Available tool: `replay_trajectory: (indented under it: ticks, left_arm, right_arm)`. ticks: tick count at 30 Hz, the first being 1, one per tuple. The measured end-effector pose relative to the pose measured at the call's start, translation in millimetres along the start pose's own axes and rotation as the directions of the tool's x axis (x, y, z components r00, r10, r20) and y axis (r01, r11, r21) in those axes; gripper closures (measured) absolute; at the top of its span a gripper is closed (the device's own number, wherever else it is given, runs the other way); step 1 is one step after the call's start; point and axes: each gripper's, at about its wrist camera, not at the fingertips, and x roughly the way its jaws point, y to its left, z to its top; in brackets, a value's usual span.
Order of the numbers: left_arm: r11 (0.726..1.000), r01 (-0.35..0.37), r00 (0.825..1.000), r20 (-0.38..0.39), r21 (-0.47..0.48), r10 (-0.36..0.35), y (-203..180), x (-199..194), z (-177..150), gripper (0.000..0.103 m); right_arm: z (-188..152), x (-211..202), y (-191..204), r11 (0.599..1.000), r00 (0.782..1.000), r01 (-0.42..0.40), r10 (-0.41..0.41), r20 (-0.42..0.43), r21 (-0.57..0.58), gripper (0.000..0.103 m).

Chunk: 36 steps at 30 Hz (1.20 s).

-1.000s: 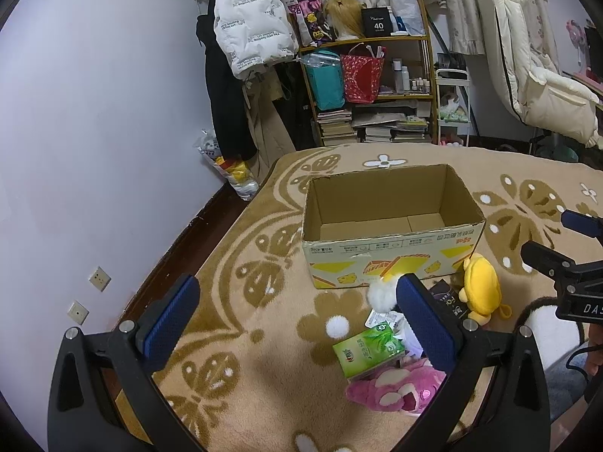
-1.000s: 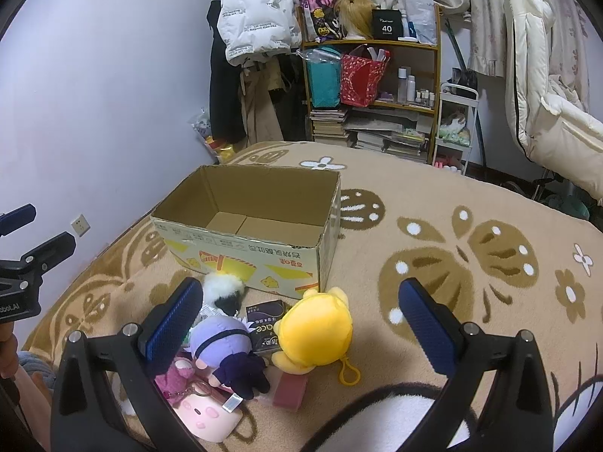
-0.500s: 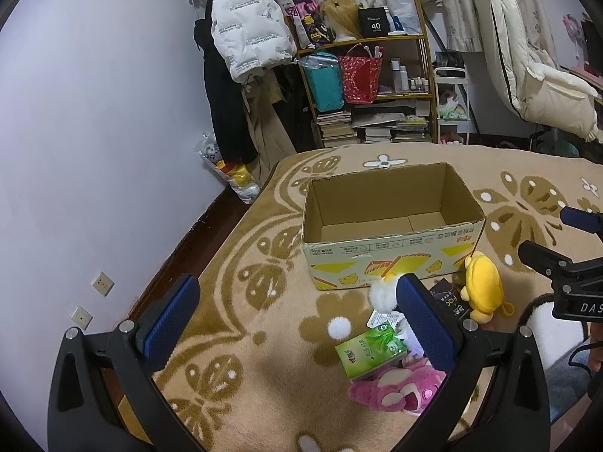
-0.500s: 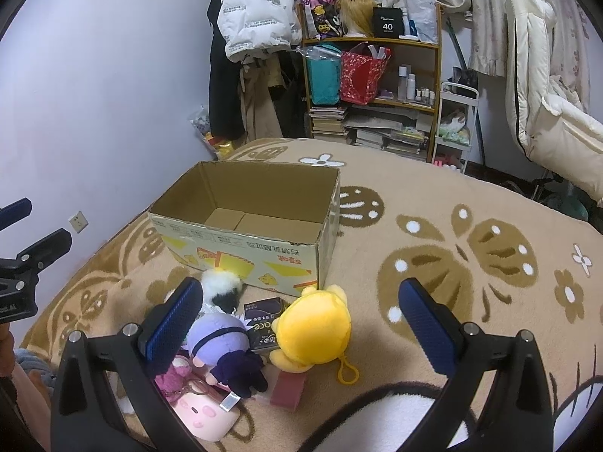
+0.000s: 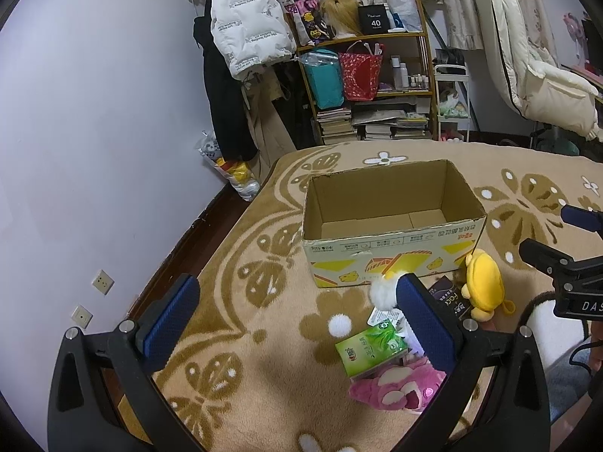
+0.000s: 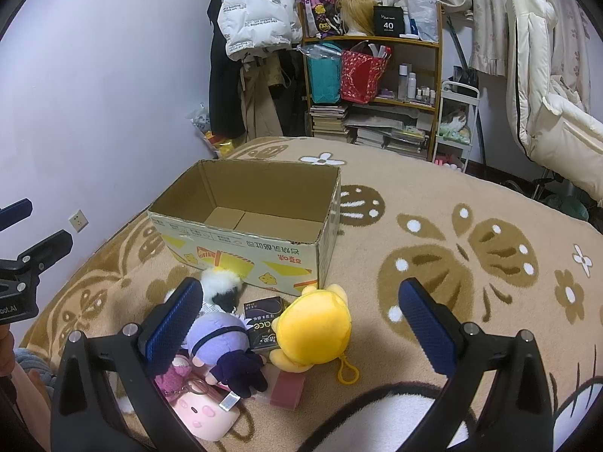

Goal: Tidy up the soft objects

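Note:
An open, empty cardboard box (image 5: 392, 256) (image 6: 241, 248) stands on the beige rug. In front of it lies a pile: a yellow plush (image 6: 314, 329) (image 5: 484, 282), a purple-haired doll (image 6: 222, 339), a black-and-white plush (image 6: 222, 288), a pink plush (image 5: 395, 391), a pale pink plush (image 6: 203, 416), a green carton (image 5: 371, 348) and a small black box (image 6: 262, 322). My left gripper (image 5: 297, 324) is open and empty, above the rug left of the pile. My right gripper (image 6: 299, 324) is open and empty, above the yellow plush.
A shelf (image 6: 371, 86) with bags, books and bottles stands at the back beside hanging coats (image 6: 256, 11). A cream padded chair (image 6: 546, 86) stands at the right. A wall (image 5: 94, 132) runs along the left with sockets. A black-and-white furry item (image 6: 395, 414) lies in front.
Both grippers have drifted slightly; the views shift a little. Nothing was taken hold of or moved.

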Motion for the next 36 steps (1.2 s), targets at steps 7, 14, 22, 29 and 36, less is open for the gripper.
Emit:
replay_trajectory:
  ticks: [7, 14, 22, 29, 36]
  left_arm:
    - [1.0, 0.001, 1.0, -0.002, 0.0, -0.001, -0.3, 0.3, 0.2, 0.0]
    - [1.0, 0.002, 1.0, -0.003, 0.001, -0.002, -0.6, 0.2, -0.9, 0.0]
    - [1.0, 0.001, 1.0, -0.003, 0.003, -0.001, -0.6, 1.4, -0.4, 0.0]
    - [1.0, 0.002, 1.0, -0.009, 0.005, -0.002, -1.0, 1.8, -0.9, 0.0]
    - [1.0, 0.002, 1.0, -0.011, 0.007, -0.002, -0.7, 2.3, 0.0, 0.0]
  right_arm:
    - [0.2, 0.2, 0.1, 1.0, 1.0, 0.0, 0.0, -0.002, 0.0, 0.0]
    - [-0.7, 1.2, -0.5, 1.0, 1.0, 0.001, -0.001, -0.003, 0.0, 0.0]
    - [-0.1, 1.5, -0.2, 1.0, 1.0, 0.0, 0.0, -0.006, -0.001, 0.0]
    - [0.0, 1.5, 0.0, 1.0, 1.0, 0.0, 0.0, -0.007, -0.001, 0.0]
    - [0.0, 1.8, 0.4, 1.0, 1.0, 0.002, -0.002, -0.007, -0.002, 0.0]
